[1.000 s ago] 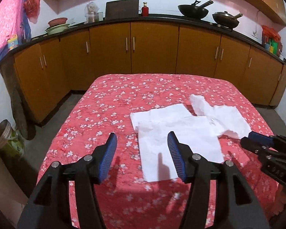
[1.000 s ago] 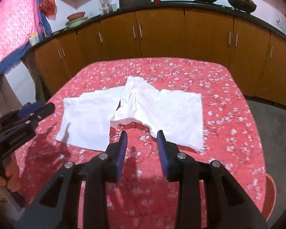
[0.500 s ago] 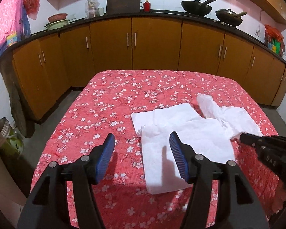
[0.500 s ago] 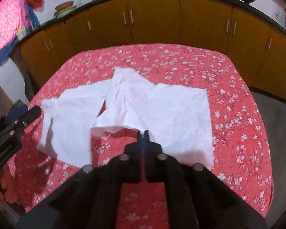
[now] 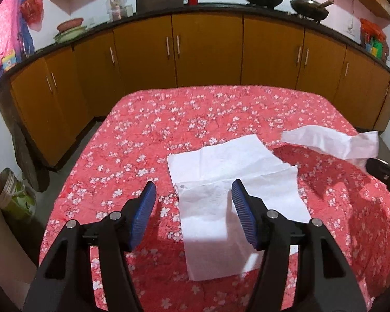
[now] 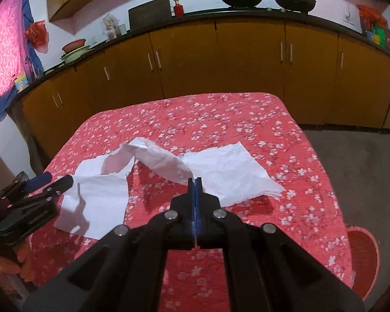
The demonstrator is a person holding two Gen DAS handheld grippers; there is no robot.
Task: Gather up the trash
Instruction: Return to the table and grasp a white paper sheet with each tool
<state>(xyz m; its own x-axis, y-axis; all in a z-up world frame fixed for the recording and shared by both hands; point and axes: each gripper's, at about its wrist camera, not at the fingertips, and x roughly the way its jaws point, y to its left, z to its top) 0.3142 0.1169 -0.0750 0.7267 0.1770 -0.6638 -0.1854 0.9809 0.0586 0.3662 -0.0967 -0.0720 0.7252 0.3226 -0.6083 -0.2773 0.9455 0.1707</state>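
Change vs. one second ago: right gripper (image 6: pixel 195 182) had its fingers apart just short of the crumpled tissue (image 6: pixel 221 171); they are now pressed fully together on the near edge of that tissue. The tissue lay flat on the bench (image 5: pixel 169 130) before; in the left wrist view it now hangs clear of the cloth at the right edge (image 5: pixel 332 143), casting a shadow on the red floral cover below. Its far tail drapes back toward the other sheets in the right wrist view.

Two flat tissue sheets (image 5: pixel 234 182) are unmoved near the middle of the bench, overlapping, one partly over the other. The left gripper (image 5: pixel 193 208) has come slightly forward and lower over them than a second ago.

Left gripper pose: pointed down and forward at the bench, fingers (image 5: pixel 143 215) moderately apart, nothing between the pads. The near sheet's left edge shows in the gap between them, lying on the cloth beyond. Contact with the sheet: cannot tell; appears to hover.

Right gripper pose: tilted downward toward the bench, fingers (image 6: pixel 199 195) closed with only the tissue edge pinched at the tips. In the right wrist view the left gripper (image 6: pixel 39 187) sits at the left, over the left end of the flat sheets.

A red basket (image 6: pixel 364 260) stands beside the bench's right edge.
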